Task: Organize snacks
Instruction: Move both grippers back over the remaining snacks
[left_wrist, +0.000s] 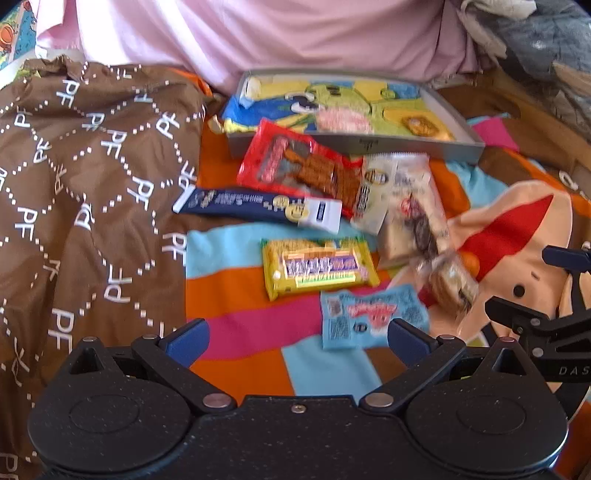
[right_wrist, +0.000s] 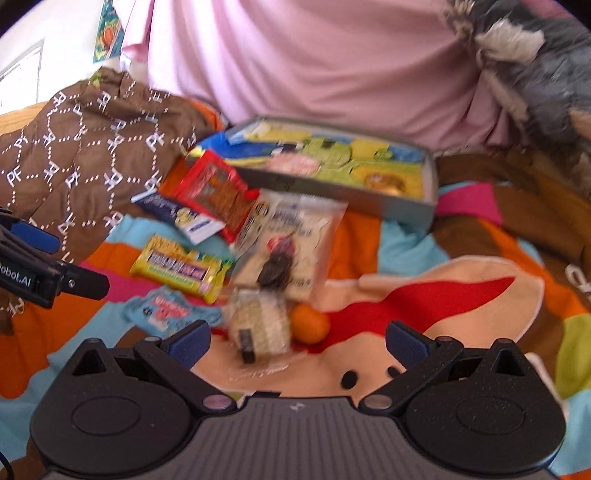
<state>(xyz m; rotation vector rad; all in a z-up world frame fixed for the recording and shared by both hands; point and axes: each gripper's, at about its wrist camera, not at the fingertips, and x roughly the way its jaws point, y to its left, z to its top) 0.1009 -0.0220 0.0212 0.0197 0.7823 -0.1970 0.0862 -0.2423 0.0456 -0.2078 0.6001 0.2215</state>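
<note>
Snack packs lie scattered on a colourful blanket. A red packet (left_wrist: 295, 166) leans on the front wall of a shallow grey box (left_wrist: 354, 146) with a cartoon-printed floor. Near it lie a navy bar (left_wrist: 258, 206), a yellow bar (left_wrist: 317, 267), a light blue packet (left_wrist: 369, 317), a white pouch (left_wrist: 402, 206) and a clear cracker pack (right_wrist: 258, 325) beside a small orange fruit (right_wrist: 310, 325). My left gripper (left_wrist: 295, 341) is open, just short of the blue packet. My right gripper (right_wrist: 297, 345) is open around the cracker pack's near end.
A brown quilted cloth with "PF" print (left_wrist: 74, 192) is heaped on the left. A pink pillow (left_wrist: 277, 33) rises behind the box, and grey fabric (right_wrist: 546, 74) sits at the far right. The blanket's cartoon patch (right_wrist: 443, 302) lies to the right of the snacks.
</note>
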